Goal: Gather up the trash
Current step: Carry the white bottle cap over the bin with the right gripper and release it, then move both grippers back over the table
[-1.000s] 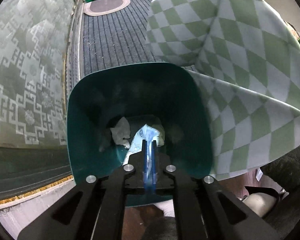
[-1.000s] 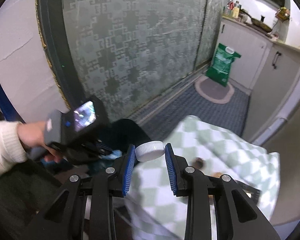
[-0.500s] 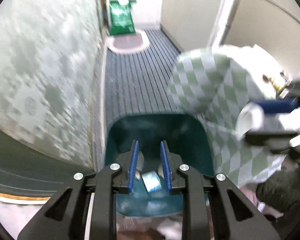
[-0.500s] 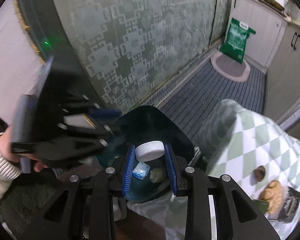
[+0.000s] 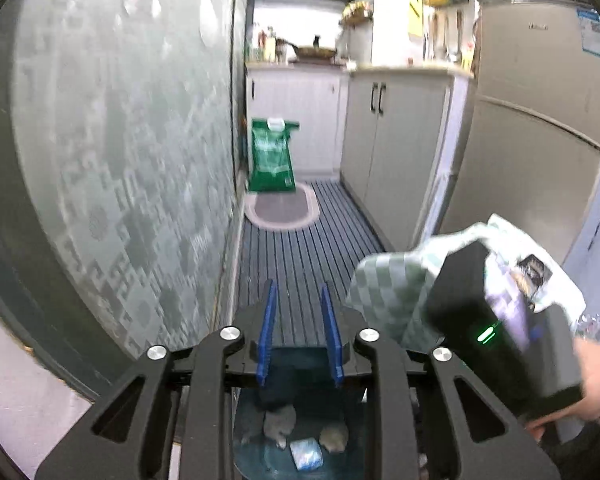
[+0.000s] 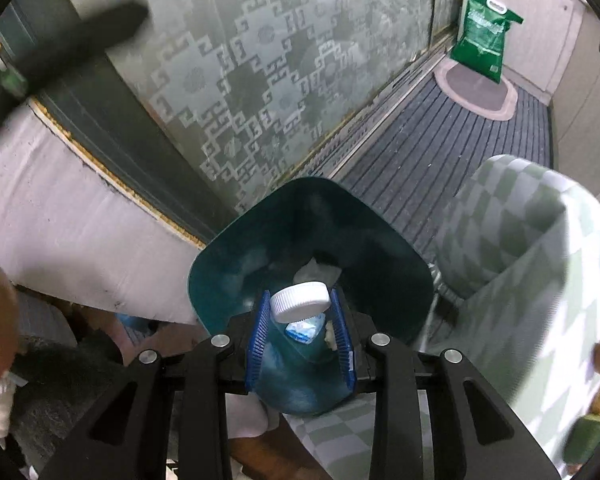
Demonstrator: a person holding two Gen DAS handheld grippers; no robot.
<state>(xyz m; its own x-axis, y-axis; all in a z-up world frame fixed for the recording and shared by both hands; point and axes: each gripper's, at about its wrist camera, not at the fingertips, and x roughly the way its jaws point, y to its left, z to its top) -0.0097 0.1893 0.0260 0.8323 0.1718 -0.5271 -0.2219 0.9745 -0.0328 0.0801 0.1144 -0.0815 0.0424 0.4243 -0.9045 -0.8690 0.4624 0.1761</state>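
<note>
White bottle cap [image 6: 300,301] sits between the blue pads of the right gripper [image 6: 301,334], up near their tips. Its left rim meets the left pad; on the right side the contact is harder to judge, though the cap hangs tilted in the air and appears clamped. It is a round, ribbed screw cap, plain white, with its flat top turned up toward the camera. It hangs directly over the mouth of the teal bin [image 6: 236,256], which stands on the floor beside the patterned glass door [image 6: 260,64] and next to the green-checked tablecloth [image 6: 540,248].

Down in the bin lie a blue-and-white wrapper [image 6: 305,327] and pale crumpled scraps [image 6: 318,270].

The left gripper [image 5: 298,330] is raised above the same bin [image 5: 300,460], its blue pads parted with nothing between them. Through the gap the striped floor mat [image 5: 300,256] shows, and beyond it a green sack [image 5: 271,156] leaning at the cabinet [image 5: 388,140]. At the right edge of that view, a hand grasps the black body of the other tool [image 5: 500,328].
</note>
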